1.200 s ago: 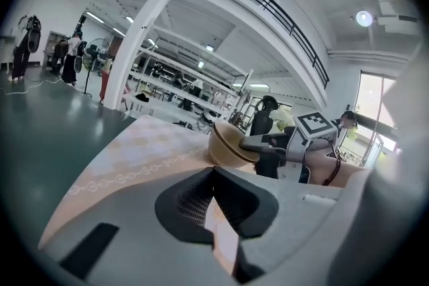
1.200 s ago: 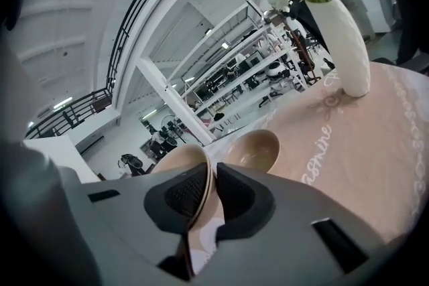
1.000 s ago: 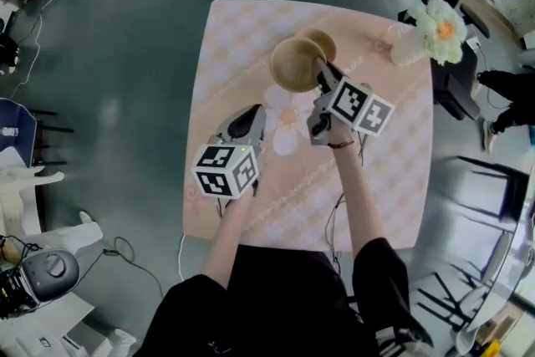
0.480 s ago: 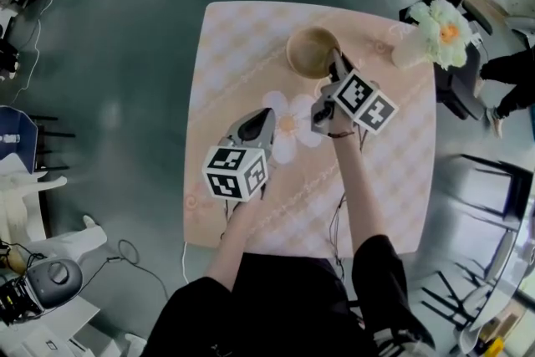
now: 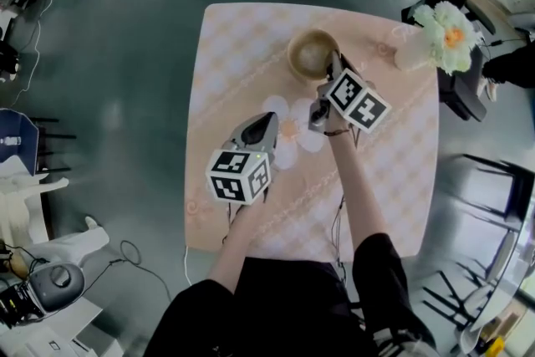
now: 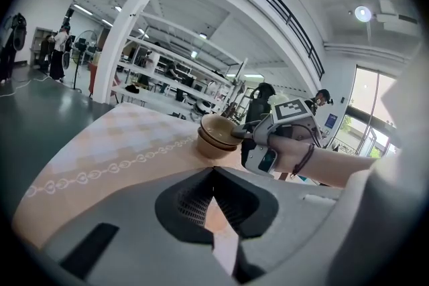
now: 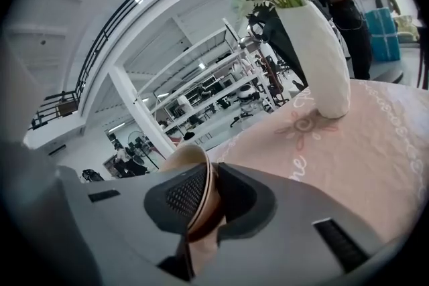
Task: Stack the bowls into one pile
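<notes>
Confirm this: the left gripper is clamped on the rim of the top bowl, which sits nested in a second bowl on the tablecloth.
Wrong gripper. The right gripper is clamped on the rim of the top bowl, which sits nested in a second bowl on the tablecloth. The right gripper view shows that rim between its jaws; the left gripper holds nothing.

No legible text, label or number anywhere.
</notes>
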{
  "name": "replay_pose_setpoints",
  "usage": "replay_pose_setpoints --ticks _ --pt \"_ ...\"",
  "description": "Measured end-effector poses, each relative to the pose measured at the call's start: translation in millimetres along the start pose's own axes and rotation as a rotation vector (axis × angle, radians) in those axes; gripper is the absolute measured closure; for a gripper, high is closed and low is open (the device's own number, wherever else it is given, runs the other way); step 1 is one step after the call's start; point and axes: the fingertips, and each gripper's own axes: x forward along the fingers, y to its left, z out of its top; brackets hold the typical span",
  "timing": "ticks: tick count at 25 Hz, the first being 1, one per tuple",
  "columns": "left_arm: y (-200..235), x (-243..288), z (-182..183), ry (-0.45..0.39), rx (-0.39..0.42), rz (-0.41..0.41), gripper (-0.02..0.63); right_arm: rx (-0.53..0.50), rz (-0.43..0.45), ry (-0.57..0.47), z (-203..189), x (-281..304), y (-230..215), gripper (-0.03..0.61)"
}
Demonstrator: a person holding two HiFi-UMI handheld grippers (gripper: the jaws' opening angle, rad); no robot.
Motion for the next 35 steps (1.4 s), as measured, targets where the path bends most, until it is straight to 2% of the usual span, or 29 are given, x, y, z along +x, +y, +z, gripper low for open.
replay_pose_setpoints --ticks 10,15,18,22,27,29,32,35 --pt "0.4 10.1 -1.4 0.007 -0.005 0.005 0.617 -0.085 -0.011 0.013 -0.8 10.1 -6.4 0.548" --pt "-1.1 10.8 -2.0 0.008 -0.007 0.003 0.617 -0.189 -0.025 0.006 -0.8 11.0 -4.4 0.543" --pt "-3.5 10.7 -2.8 0.006 -0.007 0.003 0.617 -0.235 -0.027 0.005 -1.5 9.6 -4.6 0.518" --pt "-5.9 10.2 -0.1 0.0 -0.004 0.002 0.617 -0.246 -0.032 0.001 1.1 7.8 -6.4 0.477" --pt "-8.6 1.5 7.2 -0.021 0.011 0.0 0.617 -0.233 0.005 -0.008 2.6 -4.6 0.9 0.469" --pt "-12.0 -4.3 12.8 -0.04 0.026 -0.006 0.617 -0.237 0.035 -0.006 1.1 -14.9 3.5 0.484" --pt "-16.4 -17.1 24.5 -0.076 0.052 -0.011 0.617 -0.268 0.091 -0.008 0.3 -36.9 11.8 0.56" --pt "-20.8 -32.2 36.5 -0.115 0.072 -0.01 0.617 -0.283 0.148 -0.021 0.1 -64.3 22.9 0.575"
